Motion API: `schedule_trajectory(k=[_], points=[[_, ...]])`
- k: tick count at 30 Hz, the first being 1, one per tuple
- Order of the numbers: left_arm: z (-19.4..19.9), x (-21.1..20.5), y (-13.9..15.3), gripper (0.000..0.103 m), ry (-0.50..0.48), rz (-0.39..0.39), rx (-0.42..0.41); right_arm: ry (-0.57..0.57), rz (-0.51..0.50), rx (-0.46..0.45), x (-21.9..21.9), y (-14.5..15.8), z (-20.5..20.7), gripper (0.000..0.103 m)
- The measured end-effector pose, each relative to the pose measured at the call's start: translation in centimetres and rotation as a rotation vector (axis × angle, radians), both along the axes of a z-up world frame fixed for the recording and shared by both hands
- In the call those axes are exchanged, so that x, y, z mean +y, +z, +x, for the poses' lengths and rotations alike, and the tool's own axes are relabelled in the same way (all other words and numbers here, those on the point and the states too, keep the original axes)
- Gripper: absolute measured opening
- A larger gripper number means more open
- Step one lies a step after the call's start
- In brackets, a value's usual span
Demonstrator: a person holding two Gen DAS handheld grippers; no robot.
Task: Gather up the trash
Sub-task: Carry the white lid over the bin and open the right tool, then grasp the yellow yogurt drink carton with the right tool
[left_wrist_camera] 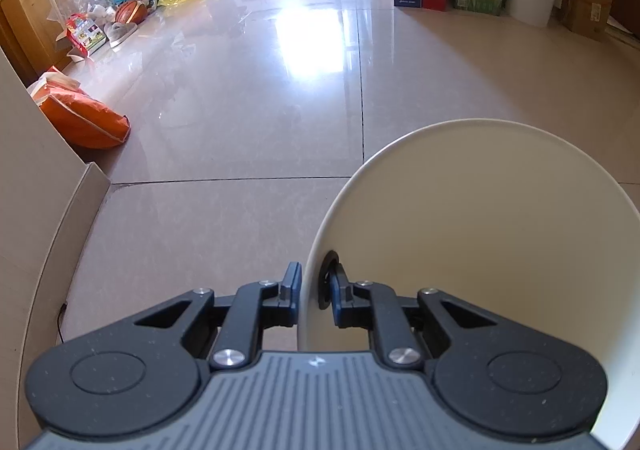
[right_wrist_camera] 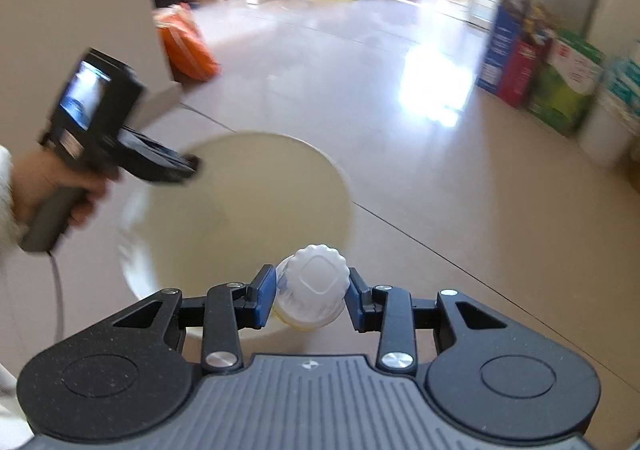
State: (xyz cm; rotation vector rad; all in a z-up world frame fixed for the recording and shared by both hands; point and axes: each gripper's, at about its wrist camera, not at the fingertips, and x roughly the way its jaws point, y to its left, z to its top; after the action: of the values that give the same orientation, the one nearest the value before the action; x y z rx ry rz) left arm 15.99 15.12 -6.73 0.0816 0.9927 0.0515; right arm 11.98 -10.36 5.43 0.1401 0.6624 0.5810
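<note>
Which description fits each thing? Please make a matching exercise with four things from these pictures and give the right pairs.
Things:
1. white bucket
2. white-capped bottle
3. orange bag
4. basketball

Descriptions:
A. lies on the floor by the beige wall corner
B. rim is clamped by the left gripper
C. sits in the clutter near the wooden cabinet
D. is held between the right gripper fingers, above the bucket

Pairs: 1-B, 2-D, 3-A, 4-C
</note>
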Motion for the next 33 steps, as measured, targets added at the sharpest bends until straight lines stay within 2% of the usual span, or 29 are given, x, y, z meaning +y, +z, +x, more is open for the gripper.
schedule_trajectory(k=[1,3,4,5,7,12,14,17,21,27,30,33], points=[[0.0,0.0,0.0,0.014,0.0,-0.001,0.0,0.011,0.004,-0.006,0.9,0.3,-0.2,0.042],[0.0,0.0,0.0,0.014,0.002,-0.005,0.001,0.028,0.029,-0.011,2.1,0.2,0.1,0.057],[0.0,0.0,0.1,0.014,0.002,-0.006,0.002,0.03,0.043,-0.014,2.4,0.0,0.1,0.078],[0.0,0.0,0.1,0.014,0.002,-0.007,0.002,0.02,0.049,-0.018,2.7,0.1,0.1,0.094],[0.1,0.1,0.1,0.013,0.002,-0.009,0.002,0.008,0.071,-0.036,2.6,-0.1,-0.3,0.103],[0.1,0.1,0.0,0.013,0.006,-0.011,0.005,0.032,0.058,-0.059,1.9,0.3,-1.2,0.103],[0.1,0.1,0.1,0.013,0.007,-0.01,0.007,0.01,0.037,-0.055,1.8,-0.2,-1.5,0.103],[0.2,0.0,0.1,0.013,0.008,-0.01,0.008,-0.046,0.072,-0.048,0.1,-1.9,-2.4,0.103],[0.2,0.0,0.1,0.013,0.009,-0.009,0.012,-0.103,0.125,0.022,-2.5,-6.0,-3.4,0.103],[0.3,0.1,0.1,0.013,0.011,-0.008,0.016,-0.258,0.117,0.244,-5.4,-14.5,-6.0,0.103],[0.3,0.0,0.1,0.014,0.013,-0.009,0.016,-0.31,0.085,0.291,-5.7,-18.3,-7.5,0.103],[0.2,0.1,0.1,0.014,0.012,-0.008,0.015,-0.346,-0.007,0.281,-5.1,-21.2,-8.3,0.103]])
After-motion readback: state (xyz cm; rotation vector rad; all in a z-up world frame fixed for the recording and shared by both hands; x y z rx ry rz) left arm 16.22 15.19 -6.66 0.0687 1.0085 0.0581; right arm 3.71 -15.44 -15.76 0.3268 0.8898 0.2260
